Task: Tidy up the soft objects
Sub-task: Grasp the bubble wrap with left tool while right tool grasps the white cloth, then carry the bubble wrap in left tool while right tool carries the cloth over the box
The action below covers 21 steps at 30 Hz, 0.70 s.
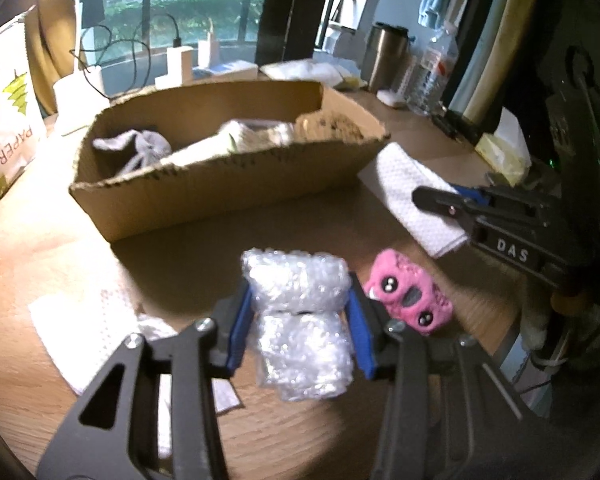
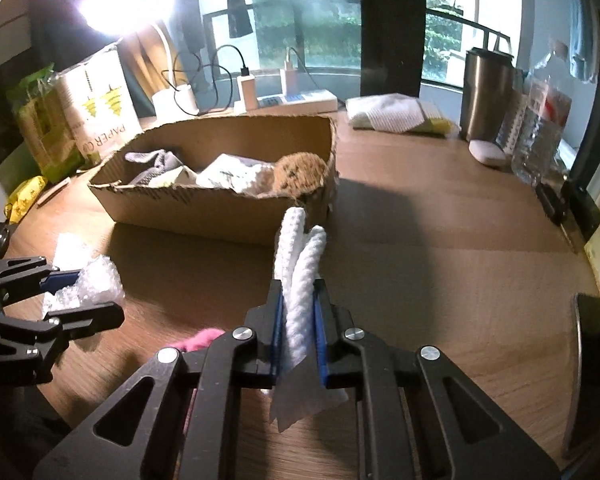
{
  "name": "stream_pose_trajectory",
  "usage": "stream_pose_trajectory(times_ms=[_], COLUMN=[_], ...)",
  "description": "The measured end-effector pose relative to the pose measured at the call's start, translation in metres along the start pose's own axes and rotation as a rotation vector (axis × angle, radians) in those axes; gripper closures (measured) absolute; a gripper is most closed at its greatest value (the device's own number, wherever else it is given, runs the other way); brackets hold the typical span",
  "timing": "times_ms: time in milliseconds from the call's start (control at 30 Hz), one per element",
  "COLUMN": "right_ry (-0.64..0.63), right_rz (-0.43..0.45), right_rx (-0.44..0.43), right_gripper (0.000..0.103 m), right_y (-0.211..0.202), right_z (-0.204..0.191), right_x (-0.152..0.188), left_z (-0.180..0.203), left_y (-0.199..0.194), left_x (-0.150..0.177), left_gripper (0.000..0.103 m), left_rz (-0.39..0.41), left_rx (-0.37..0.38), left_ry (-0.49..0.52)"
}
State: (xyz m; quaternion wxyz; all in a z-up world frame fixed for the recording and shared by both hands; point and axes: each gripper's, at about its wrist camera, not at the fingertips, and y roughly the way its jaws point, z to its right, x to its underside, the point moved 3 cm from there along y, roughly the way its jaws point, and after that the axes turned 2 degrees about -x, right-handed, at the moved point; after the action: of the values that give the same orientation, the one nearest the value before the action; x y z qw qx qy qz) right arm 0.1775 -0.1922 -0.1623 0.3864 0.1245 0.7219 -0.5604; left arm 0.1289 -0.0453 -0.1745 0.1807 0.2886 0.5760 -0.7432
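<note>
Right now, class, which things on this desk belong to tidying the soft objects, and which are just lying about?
Belong: clear bubble-wrap bundle, white woven cloth, pink plush toy, brown cardboard box.
Lying about: steel tumbler, clear plastic water bottle, white chargers.

A steel tumbler [image 2: 487, 94] stands beside a water bottle [image 2: 539, 130] on the wooden table [image 2: 440, 240]; chargers [image 2: 247, 90] sit plugged in by the window [image 2: 312, 20]; a paper-cup pack [image 2: 100, 108] stands left.

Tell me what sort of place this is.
Probably a home desk by a window: chargers on a power strip, a steel tumbler, and a cardboard box of soft things on the wooden tabletop.
</note>
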Motion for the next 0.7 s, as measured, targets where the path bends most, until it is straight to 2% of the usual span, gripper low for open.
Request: stream_pose_trajectory(times_ms=[700], right_ry=[-0.054], right_rz=[0.093], right_rx=[-0.037], right_gripper=[0.088], right_y=[-0.028], right_z=[-0.026], right_x=[-0.039], left_z=[-0.027], left_y=[-0.032], left_x=[-0.031], left_gripper=[0.059], left_rz=[0.124], left_rx=[-0.018], left_ry=[-0.052])
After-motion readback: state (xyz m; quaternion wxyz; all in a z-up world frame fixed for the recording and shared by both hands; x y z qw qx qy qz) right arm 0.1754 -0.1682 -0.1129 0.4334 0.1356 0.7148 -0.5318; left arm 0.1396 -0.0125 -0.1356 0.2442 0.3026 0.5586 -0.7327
